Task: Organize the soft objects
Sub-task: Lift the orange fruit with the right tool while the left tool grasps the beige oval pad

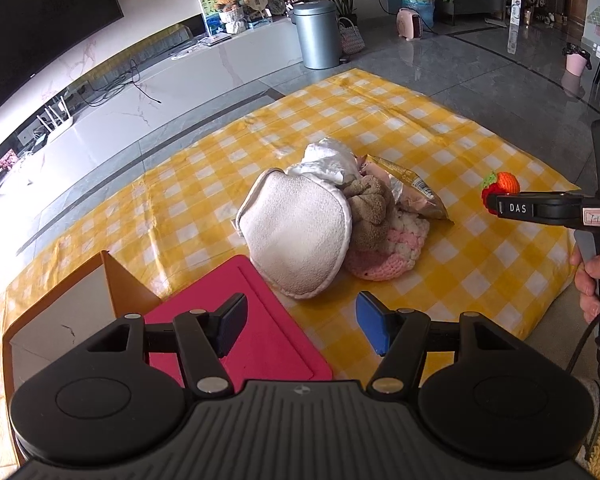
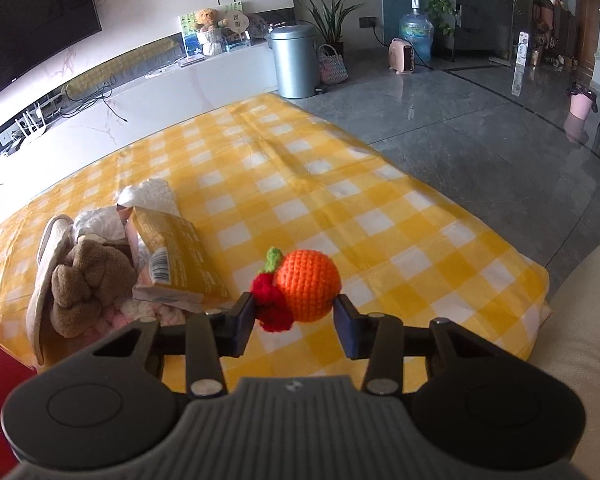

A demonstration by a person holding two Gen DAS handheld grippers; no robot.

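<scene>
1. Showing the left side of the left wrist view: an open cardboard box [image 1: 60,320] with a red lid [image 1: 256,320] lying against it, both on the yellow checked cloth [image 1: 380,120]. This is probably where the soft things are to go, though the pictures do not settle it.
2. Left gripper [image 1: 300,320] — its tongs stand wide apart over the cloth with nothing between them, pointing toward the pile.
3. The pile, mid-cloth: a pale padded cushion [image 1: 296,236] leaning against a brown plush toy [image 1: 370,208], with a pink-and-white knitted piece [image 1: 384,256] underneath, a white crinkled bundle [image 1: 328,160] behind, and a foil snack packet [image 1: 412,192] beside it. The packet is stiffer and slippery, so it would be better pinched by a sealed edge. The cushion looks light and compressible, and its piped rim offers the firmest hold.
4. Right gripper [image 2: 294,316], seen at the right edge of the left wrist view in a person's hand [image 1: 588,276] — its tongs are clamped on a crocheted orange fruit [image 2: 308,286] with a red knot and green leaf, held clear above the cloth. The ball is light, springy and rough-surfaced, so it is unlikely to slip, but it will dent under pressure. The grip sits low on the ball, and a hold across its widest part would be steadier.
</scene>
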